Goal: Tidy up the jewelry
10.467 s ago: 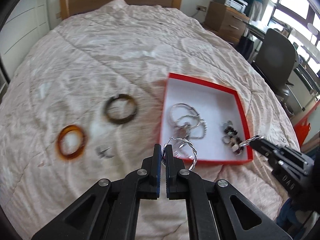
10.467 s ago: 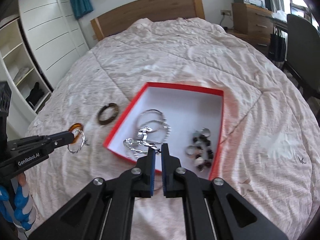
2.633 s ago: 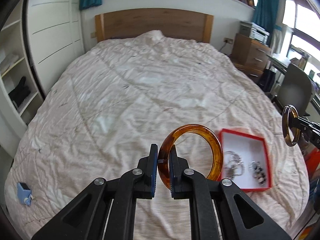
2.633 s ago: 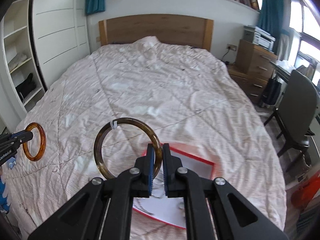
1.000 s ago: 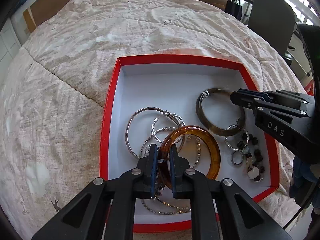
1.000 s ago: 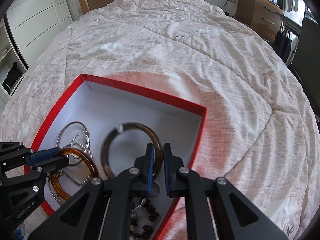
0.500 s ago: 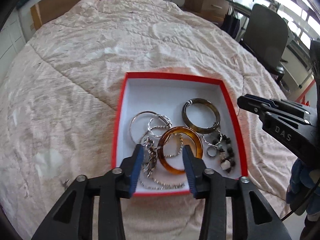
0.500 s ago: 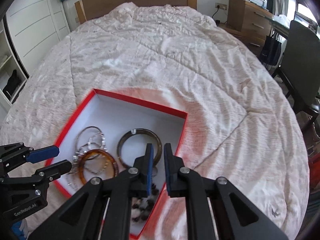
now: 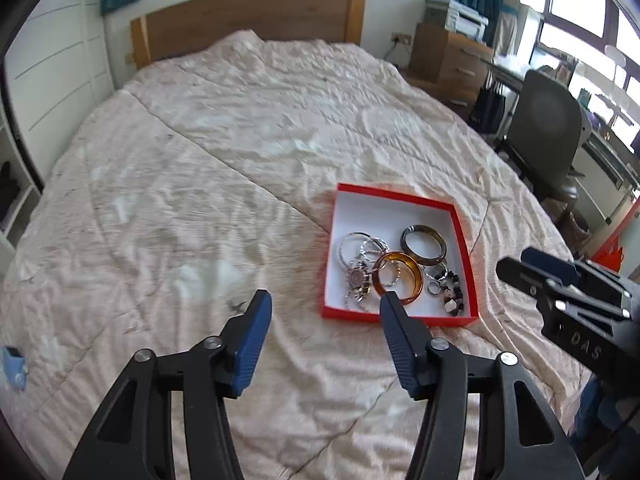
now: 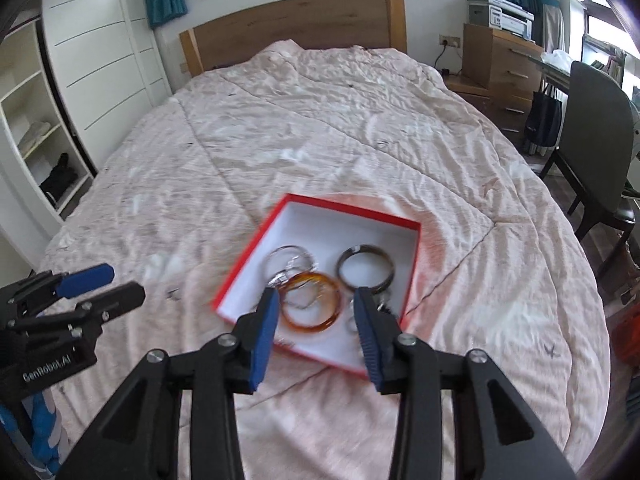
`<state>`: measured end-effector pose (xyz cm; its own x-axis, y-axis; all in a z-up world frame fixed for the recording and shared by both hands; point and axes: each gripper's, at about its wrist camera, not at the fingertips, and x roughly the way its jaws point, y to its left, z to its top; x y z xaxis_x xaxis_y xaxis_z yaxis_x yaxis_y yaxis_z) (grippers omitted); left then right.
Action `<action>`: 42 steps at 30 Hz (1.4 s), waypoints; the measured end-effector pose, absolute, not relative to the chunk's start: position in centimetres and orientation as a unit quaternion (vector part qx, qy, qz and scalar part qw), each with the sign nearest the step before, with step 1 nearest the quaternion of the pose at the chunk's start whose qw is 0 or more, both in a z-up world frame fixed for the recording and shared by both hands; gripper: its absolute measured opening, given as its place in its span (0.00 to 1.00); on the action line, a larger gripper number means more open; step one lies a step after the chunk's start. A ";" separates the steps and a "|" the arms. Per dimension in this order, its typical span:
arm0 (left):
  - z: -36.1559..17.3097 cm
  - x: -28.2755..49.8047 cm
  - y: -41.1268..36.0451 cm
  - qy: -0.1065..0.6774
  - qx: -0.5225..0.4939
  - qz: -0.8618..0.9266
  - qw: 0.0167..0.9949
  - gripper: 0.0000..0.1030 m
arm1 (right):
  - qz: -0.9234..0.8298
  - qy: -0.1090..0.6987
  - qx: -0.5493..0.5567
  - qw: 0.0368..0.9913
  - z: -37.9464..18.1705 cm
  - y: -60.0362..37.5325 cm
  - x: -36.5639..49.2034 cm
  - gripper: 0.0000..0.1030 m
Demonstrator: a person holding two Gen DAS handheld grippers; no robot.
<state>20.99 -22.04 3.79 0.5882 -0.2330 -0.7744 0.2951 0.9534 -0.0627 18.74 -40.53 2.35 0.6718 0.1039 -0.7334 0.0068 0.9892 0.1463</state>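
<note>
While spread, left gripper (image 9: 324, 300) (GenRobot.AI), right gripper (image 10: 316, 300) (DAS), above red box (image 9: 396, 196).

Jewelry-filled red box (image 10: 412, 240) on bed (image 10: 320, 120)

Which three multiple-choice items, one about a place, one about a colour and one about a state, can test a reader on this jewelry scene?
1. Where does the amber bangle lie?
A. on the quilt
B. in the red box
C. between the left fingers

2. What colour is the inside of the box?
A. white
B. black
C. red

3. How do both grippers stand?
A. both shut
B. one shut
C. both open

Answers:
1 B: the amber bangle lies in the red box.
2 A: its floor is white.
3 C: the left gripper and the right gripper are spread and hold nothing.
</note>
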 end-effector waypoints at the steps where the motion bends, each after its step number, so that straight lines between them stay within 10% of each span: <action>1: 4.3 20.2 -21.5 0.424 0.035 -0.145 0.893 0.56 | 0.028 0.401 0.068 0.913 2.8 -40.0 17.9 0.36; 42: 12.4 0.4 -5.8 0.301 -0.009 -0.018 0.953 0.98 | 0.034 0.311 0.057 0.948 9.5 -28.9 -1.1 0.71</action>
<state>0.43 -5.82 12.45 0.8183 -0.0389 -0.5734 0.0283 0.9992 -0.0274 -1.07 -28.95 9.55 0.8047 0.1000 -0.5852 -0.0295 0.9912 0.1288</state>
